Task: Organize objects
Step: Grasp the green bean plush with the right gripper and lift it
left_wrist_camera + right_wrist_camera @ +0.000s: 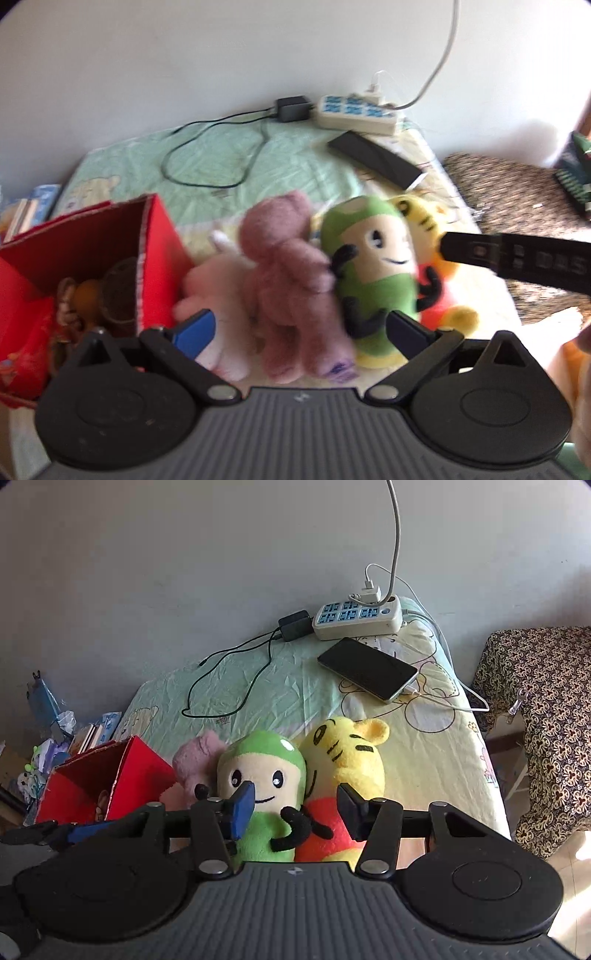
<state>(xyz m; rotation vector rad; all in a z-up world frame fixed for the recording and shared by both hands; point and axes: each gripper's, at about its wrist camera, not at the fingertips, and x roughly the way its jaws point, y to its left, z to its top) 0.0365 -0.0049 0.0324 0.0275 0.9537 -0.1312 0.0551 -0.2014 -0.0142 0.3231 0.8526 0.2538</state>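
Left gripper (300, 334) spread wide around a mauve plush (291, 280) (pads apart from it); right gripper (295, 812), half-spread, brackets the green plush (264, 775), not pinching.

Both cams ride on handheld grippers, tilted down over a bed toward the wall. Left wrist view sits close, blurred, centred on the pink plush (291, 280), red box (110, 258) at left. Right wrist view is a bit further right, centred on the green plush (262, 775). Shared: plush row, red box, power strip (356, 616), phone (367, 668).
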